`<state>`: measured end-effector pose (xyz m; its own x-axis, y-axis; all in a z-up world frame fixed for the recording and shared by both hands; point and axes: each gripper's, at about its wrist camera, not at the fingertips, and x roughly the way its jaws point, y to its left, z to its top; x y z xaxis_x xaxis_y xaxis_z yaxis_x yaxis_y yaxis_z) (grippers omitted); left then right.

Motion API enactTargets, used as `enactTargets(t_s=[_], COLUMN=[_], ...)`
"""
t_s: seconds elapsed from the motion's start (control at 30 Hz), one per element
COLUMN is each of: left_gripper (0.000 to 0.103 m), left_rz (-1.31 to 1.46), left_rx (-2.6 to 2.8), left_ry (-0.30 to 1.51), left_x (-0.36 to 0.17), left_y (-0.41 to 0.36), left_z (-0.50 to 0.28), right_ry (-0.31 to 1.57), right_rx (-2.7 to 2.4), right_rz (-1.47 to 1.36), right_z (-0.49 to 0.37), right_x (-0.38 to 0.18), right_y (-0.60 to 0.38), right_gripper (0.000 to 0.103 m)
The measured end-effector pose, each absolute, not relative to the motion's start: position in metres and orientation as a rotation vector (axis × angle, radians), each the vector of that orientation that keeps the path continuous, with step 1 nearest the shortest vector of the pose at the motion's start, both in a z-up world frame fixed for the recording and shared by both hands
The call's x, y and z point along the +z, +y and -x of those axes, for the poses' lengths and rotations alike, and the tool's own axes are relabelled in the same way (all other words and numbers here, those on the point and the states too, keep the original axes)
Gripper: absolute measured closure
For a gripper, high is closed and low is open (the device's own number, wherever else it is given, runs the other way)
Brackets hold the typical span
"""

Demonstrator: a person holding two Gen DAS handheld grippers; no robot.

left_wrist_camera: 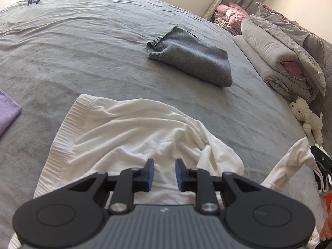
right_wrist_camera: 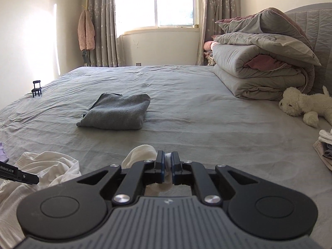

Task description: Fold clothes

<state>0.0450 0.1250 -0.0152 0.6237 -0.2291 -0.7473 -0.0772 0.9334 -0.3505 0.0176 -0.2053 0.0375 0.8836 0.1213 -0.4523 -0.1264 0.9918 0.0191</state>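
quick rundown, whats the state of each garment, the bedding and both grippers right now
white sweater: unfolded, rumpled on the bed, one sleeve lifted
grey sweater: folded, lying flat
grey quilt: folded and stacked by the headboard
left gripper: open, over the white sweater, gripping nothing
right gripper: shut on the white sweater's sleeve
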Motion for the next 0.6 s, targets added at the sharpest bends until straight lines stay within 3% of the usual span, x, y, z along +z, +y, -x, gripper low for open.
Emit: enactTargets(t_s=[0.2,0.4,0.5,0.57,0.6], left_gripper=[0.081,0.079,0.070,0.058,0.057], left_rz=[0.342,0.307,0.304,0.292,0.283], left_rx=[-0.052,-0.028,-0.015,-0.002,0.008], left_ry=[0.898,0.890,0.874,0.856,0.847], left_x=[-0.015,-0.014,-0.010,-0.006,-0.005], left_y=[0.129,0.132,0.138,0.145,0.150], left_z=[-0.046,-0.047,-0.048,-0.049,-0.050], right_ry=[0.462,0.632,0.679,0.677,0.682], right_rx=[0.005,-0.067,-0.027,0.005,0.036], right_rz=[0.067,0.100,0.085,0.098,0.094], right_z=[-0.021,-0.037,-0.038,-0.036,-0.036], right_x=[0.037,0.014,0.010,0.012,0.012], right_y=[-0.222,-0.235,-0.231,-0.224,-0.218], right_gripper=[0.095,0.093,0.089,0.080,0.065])
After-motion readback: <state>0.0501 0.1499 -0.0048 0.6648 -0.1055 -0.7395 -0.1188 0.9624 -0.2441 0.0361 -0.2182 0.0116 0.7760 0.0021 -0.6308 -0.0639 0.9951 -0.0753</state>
